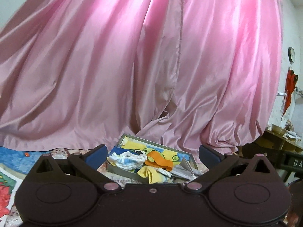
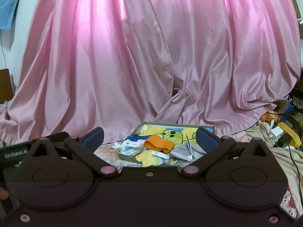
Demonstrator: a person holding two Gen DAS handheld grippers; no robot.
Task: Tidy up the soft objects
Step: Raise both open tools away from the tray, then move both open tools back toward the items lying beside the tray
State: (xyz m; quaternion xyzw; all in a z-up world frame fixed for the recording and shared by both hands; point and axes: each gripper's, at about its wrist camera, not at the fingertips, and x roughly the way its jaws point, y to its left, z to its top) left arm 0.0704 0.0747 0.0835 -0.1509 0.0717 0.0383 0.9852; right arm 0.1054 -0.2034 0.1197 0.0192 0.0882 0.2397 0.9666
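- Both my left hand-held gripper (image 1: 152,155) and right hand-held gripper (image 2: 149,138) gape wide, holding nothing.
- The yellow sock (image 2: 146,157) overhangs the tray's (image 2: 125,156) near edge; a nudge could drop it.

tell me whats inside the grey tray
The grey tray holds a cartoon-print cloth lining it, with an orange band, white-blue knit piece, yellow sock and grey pouch on top. The tray floor is covered.
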